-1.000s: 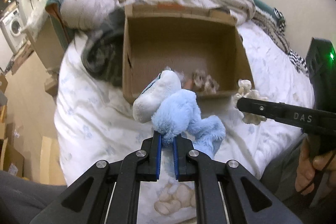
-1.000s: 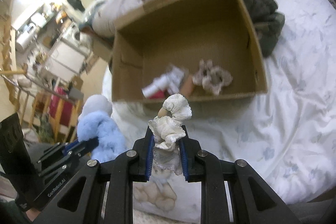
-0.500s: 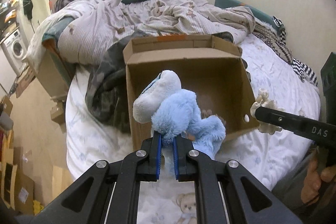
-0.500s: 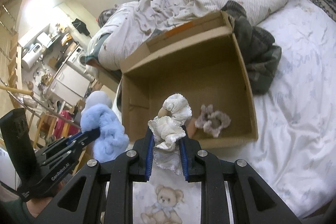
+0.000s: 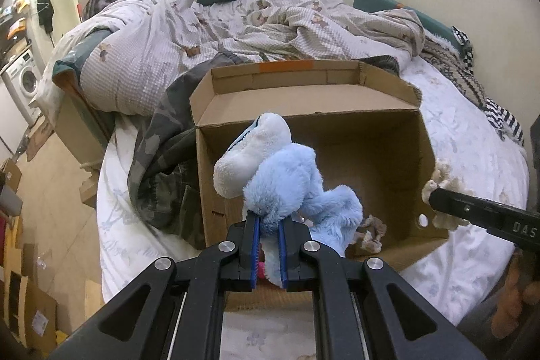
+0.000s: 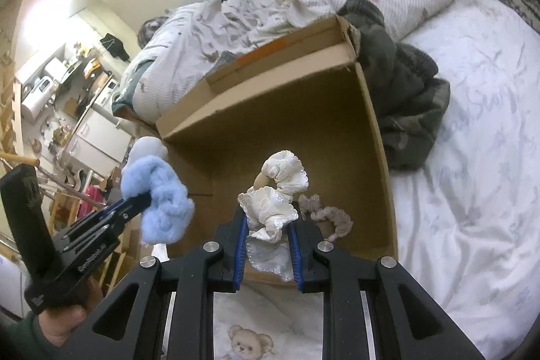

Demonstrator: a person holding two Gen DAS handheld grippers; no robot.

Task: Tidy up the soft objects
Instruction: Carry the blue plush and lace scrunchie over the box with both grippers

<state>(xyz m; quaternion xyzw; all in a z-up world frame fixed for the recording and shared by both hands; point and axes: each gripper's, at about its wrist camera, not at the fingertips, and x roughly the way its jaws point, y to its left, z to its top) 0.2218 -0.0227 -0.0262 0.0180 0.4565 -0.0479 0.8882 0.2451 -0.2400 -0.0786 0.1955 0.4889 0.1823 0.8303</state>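
Left gripper (image 5: 269, 245) is clamped on the blue plush toy (image 5: 290, 177); right gripper (image 6: 266, 250) is clamped on the white frilled cloth (image 6: 270, 208). Both items hang over the near rim of the cardboard box (image 6: 378, 137) on the bed (image 6: 472, 191), its open interior directly ahead and below; the right is judged slightly nearer.

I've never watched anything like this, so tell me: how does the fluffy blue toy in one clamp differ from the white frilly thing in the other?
The blue plush toy is shaggy, pale blue with a white part; the white frilly item is smooth satin-like cloth with lace edging and a tan ring. The blue plush toy looks bulkier, while the white frilly item is smaller. The left gripper pinches the toy; the right gripper pinches the frilly item. Both hang by the open cardboard box.
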